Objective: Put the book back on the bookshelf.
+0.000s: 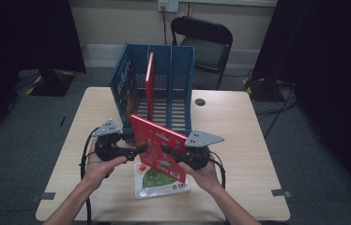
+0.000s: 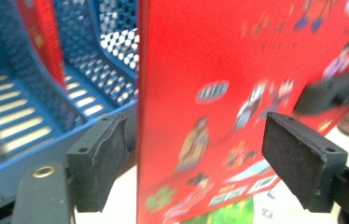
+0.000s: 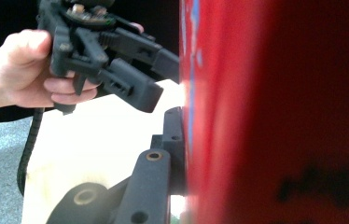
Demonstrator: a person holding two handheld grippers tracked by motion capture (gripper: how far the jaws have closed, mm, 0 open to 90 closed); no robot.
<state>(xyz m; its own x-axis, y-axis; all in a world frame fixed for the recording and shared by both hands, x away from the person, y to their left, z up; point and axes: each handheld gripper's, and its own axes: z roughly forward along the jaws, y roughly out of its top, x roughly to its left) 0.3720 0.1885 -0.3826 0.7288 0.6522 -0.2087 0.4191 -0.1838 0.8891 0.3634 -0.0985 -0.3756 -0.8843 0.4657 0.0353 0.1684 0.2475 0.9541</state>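
A red picture book [image 1: 157, 145] is held upright and tilted above the table's front, just before the blue rack [image 1: 183, 70]. My right gripper [image 1: 166, 150] is shut on its right side; in the right gripper view one jaw presses flat on the cover [image 3: 280, 116] and the other is hidden behind it. My left gripper [image 2: 196, 158] is open, its pads [image 2: 298, 158] standing apart on either side of the book's left edge [image 2: 238, 70]. A second red book [image 1: 149, 77] stands upright inside the rack.
Under the held book another book with a green and white cover [image 1: 159, 180] lies flat on the wooden table [image 1: 239, 136]. A black folding chair [image 1: 206, 44] stands behind the table. Dark curtains hang at both sides.
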